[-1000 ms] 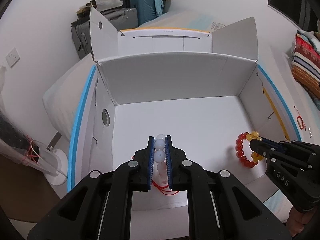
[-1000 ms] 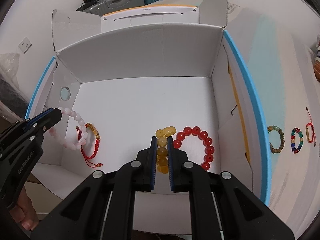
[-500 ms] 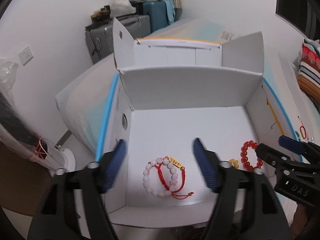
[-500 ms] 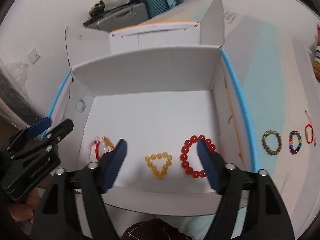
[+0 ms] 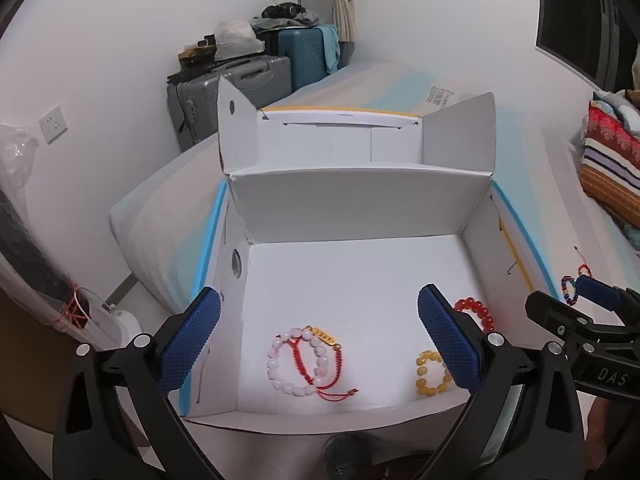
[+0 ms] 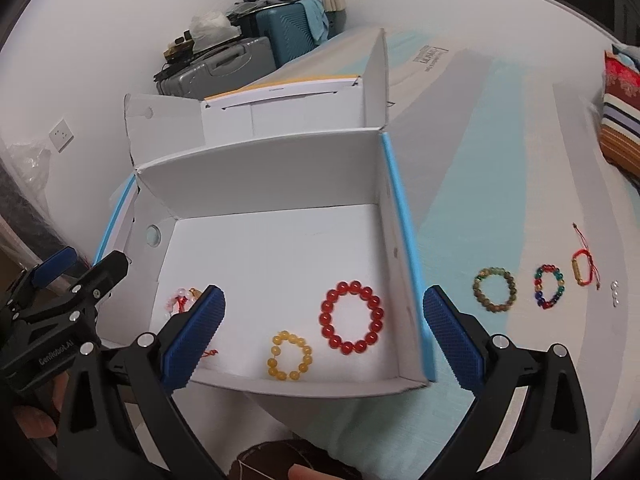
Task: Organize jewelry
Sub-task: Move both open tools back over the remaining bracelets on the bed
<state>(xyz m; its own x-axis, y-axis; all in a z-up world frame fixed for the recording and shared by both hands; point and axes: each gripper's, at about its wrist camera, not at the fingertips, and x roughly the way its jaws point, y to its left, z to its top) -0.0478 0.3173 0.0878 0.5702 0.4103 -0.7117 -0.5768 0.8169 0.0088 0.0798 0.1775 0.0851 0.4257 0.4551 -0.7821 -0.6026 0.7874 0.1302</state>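
Note:
An open white box sits on the bed. On its floor lie a pale pink bead bracelet with a red cord, a yellow bead bracelet and a red bead bracelet. My left gripper is open and empty above the box's near edge. My right gripper is open and empty above the box's near right side. Right of the box on the sheet lie a green-brown bracelet, a multicoloured bracelet and a red cord bracelet.
Two small pearl pieces lie at the far right on the sheet. Suitcases stand against the back wall. Folded striped blankets lie at the right. The box flaps stand up at the back.
Both grippers opened and let go: the pink bracelet and the yellow bracelet now lie on the box floor. Both grippers pulled back and up from the box.

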